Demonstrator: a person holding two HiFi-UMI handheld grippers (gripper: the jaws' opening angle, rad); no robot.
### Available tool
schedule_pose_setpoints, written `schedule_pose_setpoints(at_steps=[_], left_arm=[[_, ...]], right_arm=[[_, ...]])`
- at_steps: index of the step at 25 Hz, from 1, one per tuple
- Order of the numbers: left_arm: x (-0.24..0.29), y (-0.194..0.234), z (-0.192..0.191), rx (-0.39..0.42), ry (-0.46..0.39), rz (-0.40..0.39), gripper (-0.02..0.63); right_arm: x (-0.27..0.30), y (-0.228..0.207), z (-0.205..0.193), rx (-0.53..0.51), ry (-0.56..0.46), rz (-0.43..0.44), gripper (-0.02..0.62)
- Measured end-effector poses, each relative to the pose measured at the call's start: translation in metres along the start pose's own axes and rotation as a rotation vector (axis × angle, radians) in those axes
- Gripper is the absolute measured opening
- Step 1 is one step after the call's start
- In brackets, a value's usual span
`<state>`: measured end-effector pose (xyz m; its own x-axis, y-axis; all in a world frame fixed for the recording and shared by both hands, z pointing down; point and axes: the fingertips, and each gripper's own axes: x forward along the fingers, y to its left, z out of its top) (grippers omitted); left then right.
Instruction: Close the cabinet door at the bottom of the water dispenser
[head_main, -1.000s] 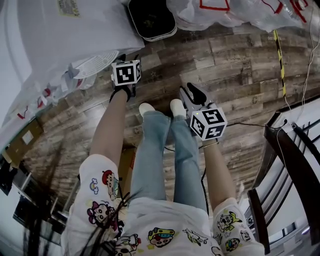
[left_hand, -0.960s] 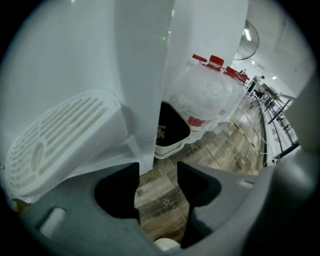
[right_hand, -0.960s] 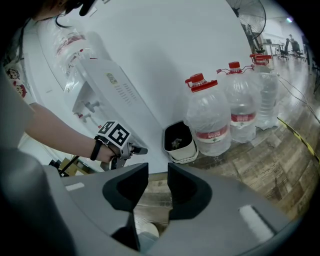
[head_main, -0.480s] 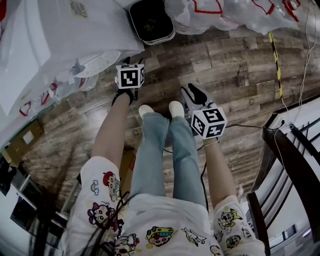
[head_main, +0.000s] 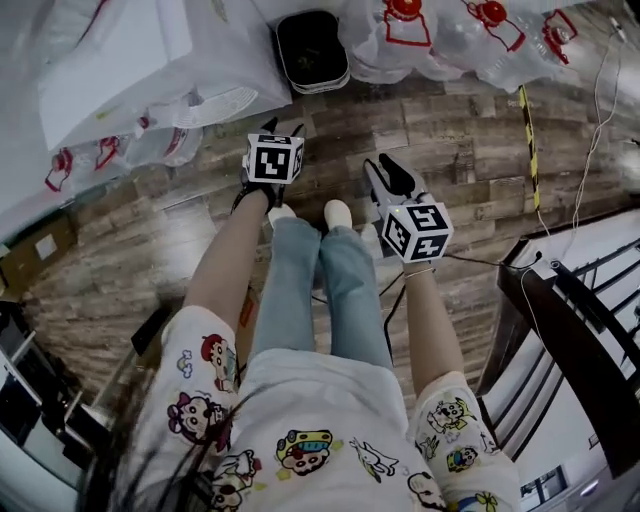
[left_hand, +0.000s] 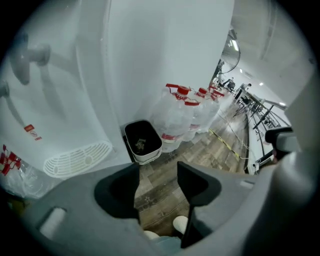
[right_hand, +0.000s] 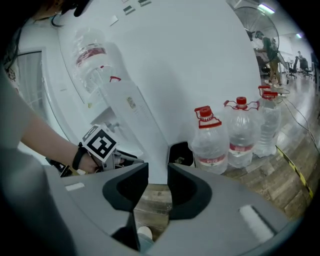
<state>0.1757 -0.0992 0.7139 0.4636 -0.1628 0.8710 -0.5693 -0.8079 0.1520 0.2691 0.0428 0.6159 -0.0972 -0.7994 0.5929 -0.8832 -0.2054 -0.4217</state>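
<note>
The white water dispenser (head_main: 130, 50) fills the top left of the head view, and its front (left_hand: 150, 60) is one flat white face with no door standing open. A white drip grille (left_hand: 77, 159) juts from it. My left gripper (head_main: 283, 128) hangs in front of the dispenser's foot, open and empty (left_hand: 157, 172), with only floor showing between its jaws. My right gripper (head_main: 383, 168) is beside it to the right, also open and empty (right_hand: 157, 172). In the right gripper view the left gripper's marker cube (right_hand: 100, 143) shows against the dispenser (right_hand: 165, 75).
A black bin (head_main: 312, 50) stands right of the dispenser's foot. Several large water bottles (head_main: 440, 30) line the wall beyond it. A dark metal frame (head_main: 560, 300) stands at the right, and yellow-black tape (head_main: 527, 130) and cables lie on the wood floor. My feet (head_main: 338, 213) stand below the grippers.
Both grippers have risen from the floor and closer to the head camera. The head view has tipped, so more bottles show and the dispenser has slid left.
</note>
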Motion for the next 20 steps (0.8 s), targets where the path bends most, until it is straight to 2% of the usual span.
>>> schedule_pose_setpoints(at_steps=[5,11,16,20], left_arm=[[-0.055,-0.028,0.013,0.004,-0.07,-0.046,0.236],[-0.131,-0.048,0.044,-0.04,-0.2,-0.083,0.236],[-0.204,-0.067,0.069,0.009,-0.323,-0.094,0.235],[-0.264,-0.077,0.082,0.02,-0.434,-0.098,0.235]], right_arm=[[-0.041,0.031,0.021,-0.068,-0.01,0.039,0.132],[-0.084,0.065,0.062,-0.126,-0.069,0.062,0.132],[-0.119,0.108,0.101,-0.167,-0.129,0.109,0.13],[-0.143,0.149,0.134,-0.214,-0.181,0.188,0.129]])
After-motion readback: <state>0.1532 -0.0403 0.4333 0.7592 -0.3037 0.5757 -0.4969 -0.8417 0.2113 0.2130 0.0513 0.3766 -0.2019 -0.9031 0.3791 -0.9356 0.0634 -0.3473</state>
